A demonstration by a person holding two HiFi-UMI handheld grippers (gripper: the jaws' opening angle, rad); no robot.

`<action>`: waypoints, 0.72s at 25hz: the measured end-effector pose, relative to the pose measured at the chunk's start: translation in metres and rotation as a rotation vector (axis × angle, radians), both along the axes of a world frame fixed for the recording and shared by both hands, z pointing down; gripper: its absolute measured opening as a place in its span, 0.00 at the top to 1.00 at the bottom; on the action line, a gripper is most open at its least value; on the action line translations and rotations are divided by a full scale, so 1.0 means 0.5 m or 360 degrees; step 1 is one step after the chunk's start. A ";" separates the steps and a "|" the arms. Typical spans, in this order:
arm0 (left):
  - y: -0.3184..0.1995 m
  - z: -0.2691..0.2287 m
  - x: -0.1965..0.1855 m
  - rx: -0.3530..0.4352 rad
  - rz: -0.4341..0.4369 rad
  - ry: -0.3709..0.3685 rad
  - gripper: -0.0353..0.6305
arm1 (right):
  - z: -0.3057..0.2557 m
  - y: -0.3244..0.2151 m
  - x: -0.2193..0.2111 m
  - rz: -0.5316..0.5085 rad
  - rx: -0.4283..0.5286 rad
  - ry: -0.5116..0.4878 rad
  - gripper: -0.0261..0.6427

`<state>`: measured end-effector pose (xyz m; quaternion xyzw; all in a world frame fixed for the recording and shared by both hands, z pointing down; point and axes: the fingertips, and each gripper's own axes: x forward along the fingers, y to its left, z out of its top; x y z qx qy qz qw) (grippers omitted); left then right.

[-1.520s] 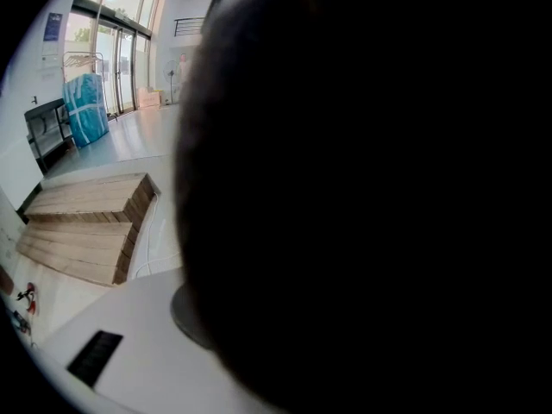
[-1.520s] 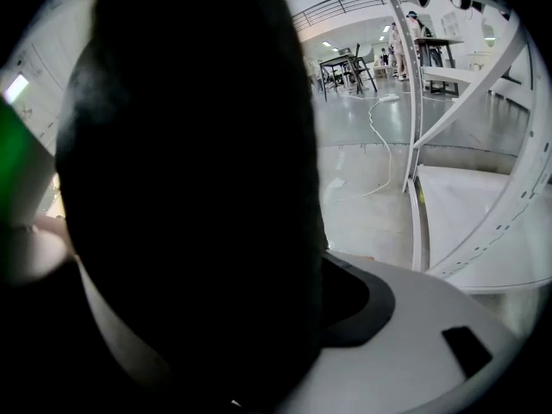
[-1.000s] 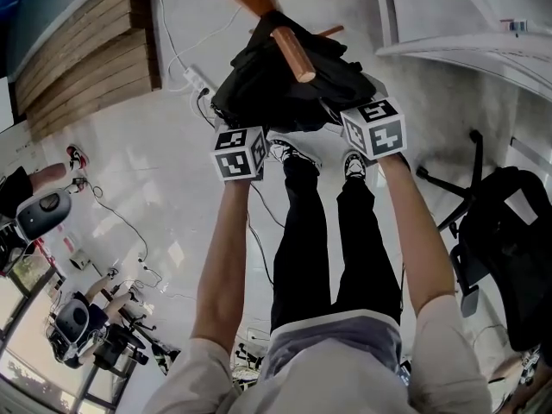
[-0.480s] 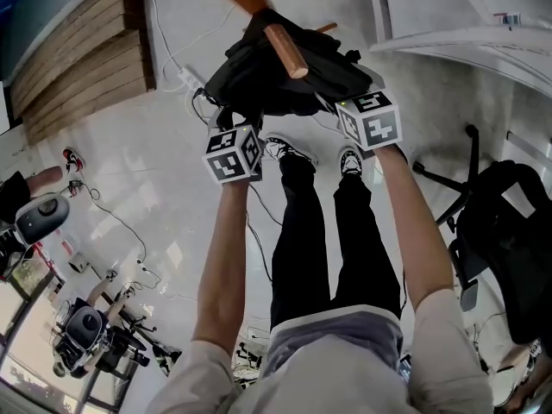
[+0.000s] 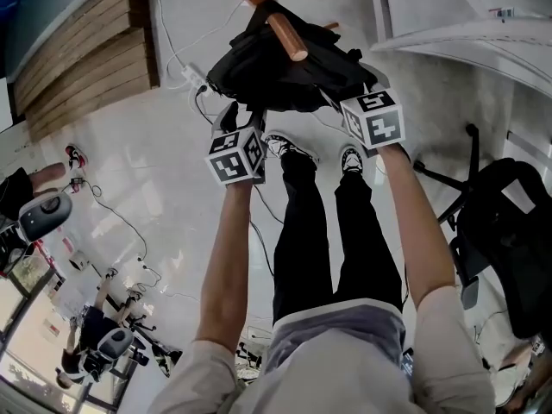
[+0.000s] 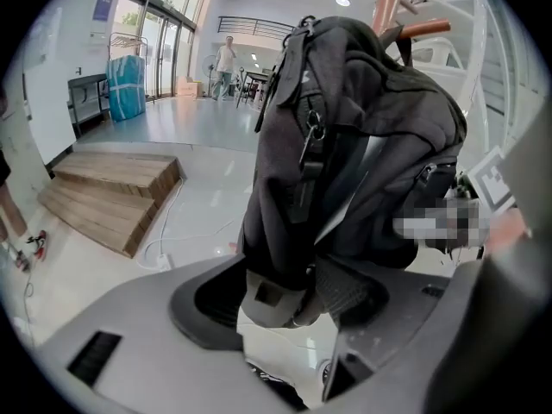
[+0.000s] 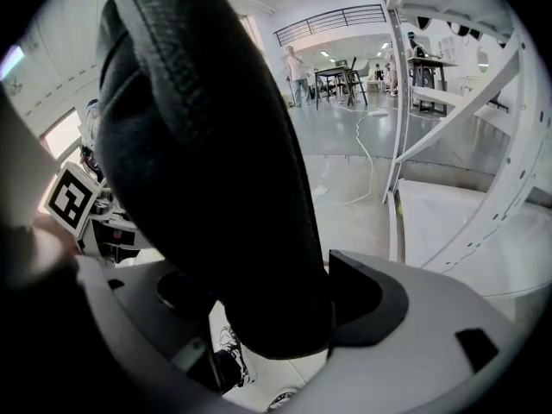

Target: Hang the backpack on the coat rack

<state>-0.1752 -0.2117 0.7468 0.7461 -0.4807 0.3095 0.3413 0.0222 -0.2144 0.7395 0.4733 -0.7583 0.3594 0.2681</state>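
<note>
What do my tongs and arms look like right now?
Both tongs are smooth pale grey plastic with dark inner pads: left tongs, closing with the backpack between them, and right tongs. Each carries a white cube printed with black square markers. The arms are bare below short pale grey sleeves.

The backpack (image 5: pixel 259 76) is black cloth, matt and finely woven. Its strap (image 7: pixel 207 145) is padded, with a grainy surface and a stitched edge. My right gripper (image 7: pixel 276 309) is smooth grey plastic, matt, and its pads look like darker matt rubber. The peg (image 5: pixel 287 37) is reddish wood, smooth, with a slight shine. The floor (image 5: pixel 164 171) is pale and glossy, with reflections. The steps (image 5: pixel 78 59) are bare wooden planks.
</note>
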 end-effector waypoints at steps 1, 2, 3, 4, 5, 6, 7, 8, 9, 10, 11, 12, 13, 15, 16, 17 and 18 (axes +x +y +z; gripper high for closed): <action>0.005 -0.005 0.000 0.0008 -0.0005 -0.0002 0.57 | -0.006 0.003 0.003 0.0000 -0.0006 0.0008 0.43; 0.010 -0.011 0.001 0.0015 -0.0009 -0.0004 0.58 | -0.012 0.007 0.005 -0.0002 -0.0010 0.0011 0.43; 0.016 -0.017 0.003 0.0019 -0.0010 -0.0004 0.58 | -0.016 0.011 0.006 -0.0003 -0.0012 0.0012 0.43; 0.022 -0.021 0.006 0.0020 -0.0009 -0.0001 0.58 | -0.020 0.014 0.006 -0.0003 -0.0011 0.0011 0.43; 0.027 -0.026 0.008 0.0019 -0.0007 0.0004 0.58 | -0.023 0.016 0.007 -0.0001 -0.0007 0.0006 0.43; 0.032 -0.031 0.011 0.0017 -0.0006 0.0011 0.58 | -0.025 0.019 0.007 0.0000 -0.0002 -0.0001 0.43; 0.035 -0.035 0.014 0.0016 -0.0007 0.0017 0.58 | -0.028 0.021 0.007 -0.0003 0.0001 -0.0007 0.43; 0.038 -0.040 0.016 0.0016 -0.0008 0.0019 0.58 | -0.033 0.023 0.008 -0.0008 -0.0002 -0.0008 0.43; 0.040 -0.044 0.018 0.0016 -0.0006 0.0018 0.58 | -0.038 0.025 0.008 -0.0014 -0.0002 -0.0009 0.43; 0.043 -0.048 0.021 0.0017 -0.0003 0.0018 0.59 | -0.043 0.028 0.009 -0.0018 -0.0001 -0.0009 0.43; 0.046 -0.052 0.025 0.0017 0.0001 0.0018 0.59 | -0.049 0.031 0.012 -0.0018 -0.0003 -0.0002 0.43; 0.049 -0.056 0.029 0.0017 0.0005 0.0020 0.59 | -0.055 0.035 0.015 -0.0015 -0.0007 0.0007 0.43; 0.053 -0.060 0.032 0.0016 0.0009 0.0021 0.59 | -0.060 0.039 0.019 -0.0012 -0.0009 0.0012 0.43; 0.061 -0.067 0.034 0.0009 0.0016 0.0018 0.59 | -0.071 0.046 0.021 -0.0008 -0.0008 0.0012 0.43; 0.064 -0.071 0.034 0.0006 0.0020 0.0014 0.60 | -0.076 0.048 0.021 -0.0006 -0.0006 0.0010 0.43; 0.067 -0.075 0.034 0.0002 0.0022 0.0010 0.60 | -0.080 0.050 0.021 -0.0005 -0.0004 0.0009 0.43; 0.070 -0.079 0.034 0.0000 0.0022 0.0008 0.60 | -0.085 0.052 0.022 -0.0005 -0.0002 0.0010 0.43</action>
